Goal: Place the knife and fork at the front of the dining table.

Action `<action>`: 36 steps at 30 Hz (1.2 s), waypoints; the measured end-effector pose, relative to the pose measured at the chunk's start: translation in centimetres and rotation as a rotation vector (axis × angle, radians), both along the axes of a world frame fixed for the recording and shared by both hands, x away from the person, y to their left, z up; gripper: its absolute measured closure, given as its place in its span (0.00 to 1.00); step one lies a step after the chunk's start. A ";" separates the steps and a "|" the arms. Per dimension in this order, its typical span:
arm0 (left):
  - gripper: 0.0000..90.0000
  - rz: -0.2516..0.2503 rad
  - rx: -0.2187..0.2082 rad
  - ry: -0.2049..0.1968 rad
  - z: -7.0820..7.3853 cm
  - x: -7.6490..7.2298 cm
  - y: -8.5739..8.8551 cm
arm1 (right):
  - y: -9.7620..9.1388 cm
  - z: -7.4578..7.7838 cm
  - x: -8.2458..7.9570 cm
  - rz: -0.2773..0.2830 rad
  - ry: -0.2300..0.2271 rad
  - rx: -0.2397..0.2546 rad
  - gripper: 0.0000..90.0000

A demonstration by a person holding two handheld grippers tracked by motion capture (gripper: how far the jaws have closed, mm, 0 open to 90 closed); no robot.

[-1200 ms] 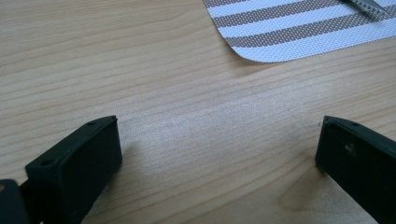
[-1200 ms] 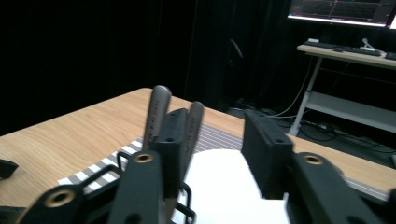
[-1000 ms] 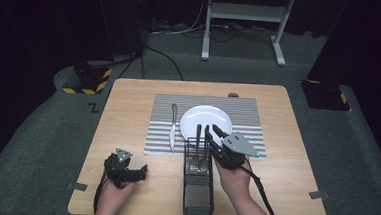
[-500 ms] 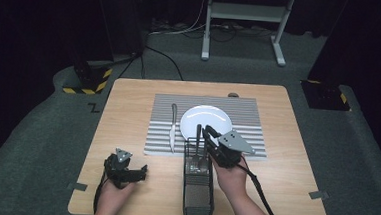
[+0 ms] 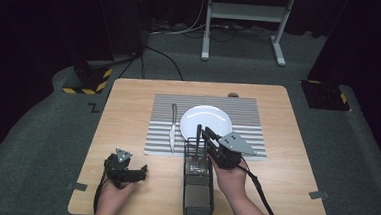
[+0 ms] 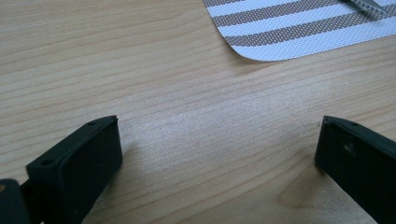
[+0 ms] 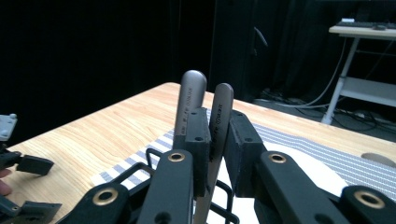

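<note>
A black wire caddy (image 5: 197, 198) stands on the wooden table (image 5: 128, 108) near the front edge, with two grey utensil handles sticking up out of its far end. My right gripper (image 5: 203, 133) reaches over that end from the right. Its jaws have just been closing, and its pads now press on the right-hand handle (image 7: 223, 98); the taller handle (image 7: 191, 88) stands just outside the left pad. My left gripper (image 5: 142, 172) rests low on the table at the front left, open (image 6: 219, 140), with bare wood between its fingers.
A striped placemat (image 5: 248, 121) lies mid-table with a white plate (image 5: 207, 119) on it and a knife (image 5: 173, 126) to the plate's left. A small dark object (image 5: 233, 95) sits at the mat's far edge. A metal stand (image 5: 244, 20) is on the floor beyond.
The right gripper's jaws have narrowed onto the handle in the caddy. Both hands have kept their places.
</note>
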State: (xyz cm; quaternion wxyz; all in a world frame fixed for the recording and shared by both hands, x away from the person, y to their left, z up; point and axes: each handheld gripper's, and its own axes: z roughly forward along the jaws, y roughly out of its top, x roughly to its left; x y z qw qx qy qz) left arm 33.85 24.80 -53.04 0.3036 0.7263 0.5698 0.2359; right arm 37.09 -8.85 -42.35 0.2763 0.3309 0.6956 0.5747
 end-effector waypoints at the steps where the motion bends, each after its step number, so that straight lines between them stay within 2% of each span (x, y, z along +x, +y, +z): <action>1: 0.01 0.000 -0.002 0.000 0.0 0.0 0.0 | -0.1 0.0 -0.1 0.007 -0.002 0.008 0.90; 7: 0.01 0.000 -0.002 0.001 0.0 0.0 0.0 | -0.7 -0.1 -0.9 0.016 -0.039 0.045 0.96; 19: 0.01 0.001 -0.002 0.000 0.0 0.0 0.0 | -1.3 0.6 -1.8 0.036 -0.057 0.078 0.98; 27: 0.01 0.001 -0.002 0.000 0.0 0.0 0.0 | -1.6 2.3 -2.7 0.047 -0.110 0.107 0.98; 36: 0.01 0.001 -0.002 0.000 0.0 0.0 0.0 | -2.0 4.5 -3.7 0.061 -0.171 0.167 0.98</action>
